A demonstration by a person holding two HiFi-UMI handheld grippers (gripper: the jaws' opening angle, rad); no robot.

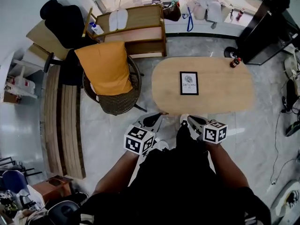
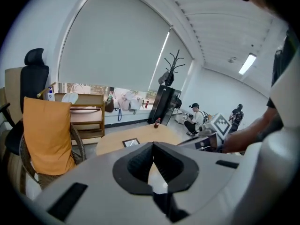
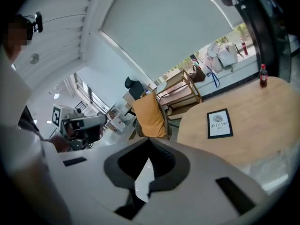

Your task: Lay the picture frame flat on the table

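Observation:
The black picture frame (image 1: 189,83) lies flat, face up, in the middle of the oval wooden table (image 1: 220,95). The left gripper view shows it far off (image 2: 131,142), and the right gripper view shows it too (image 3: 219,123). Both grippers are held close to the person's body, short of the table's near edge and apart from the frame. My left gripper (image 1: 156,119) has its jaws together with nothing between them (image 2: 153,144). My right gripper (image 1: 192,121) is likewise shut and empty (image 3: 149,142).
A wicker chair with an orange cushion (image 1: 105,69) stands left of the table. A small red-capped bottle (image 1: 234,62) stands at the table's far right edge. Behind are a wooden shelf (image 1: 140,27) and a black cabinet (image 1: 267,27). Two people (image 2: 194,118) are far off.

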